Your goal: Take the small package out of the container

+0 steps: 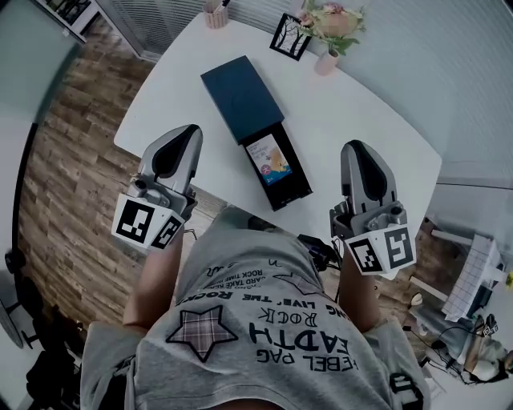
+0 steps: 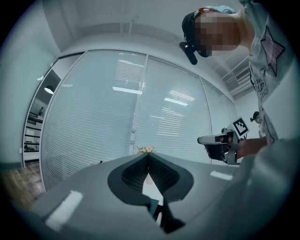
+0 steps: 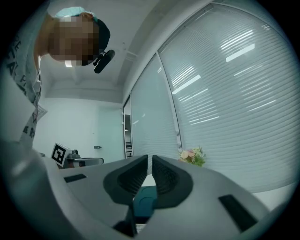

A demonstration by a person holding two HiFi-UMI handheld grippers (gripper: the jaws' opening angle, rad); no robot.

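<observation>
I hold both tongs level at the near edge of the white desk (image 1: pixel 361 112), one on each side of the box (image 1: pixel 240 96). My left tongs (image 1: pixel 191 130) are clenched tight, pads meeting, with nothing between them. My right tongs (image 1: pixel 353 147) are all but together, only a thin slit showing, and they also hold nothing.

The dark blue box lies flat in the middle of the desk. Its black tray (image 1: pixel 295 186) is slid out towards me. The package (image 1: pixel 271 158), with a printed face, lies in that tray, between my two tongs and touched by neither. Flowers (image 1: pixel 333 20) and a small framed card (image 1: pixel 290 36) stand at the far edge.
</observation>
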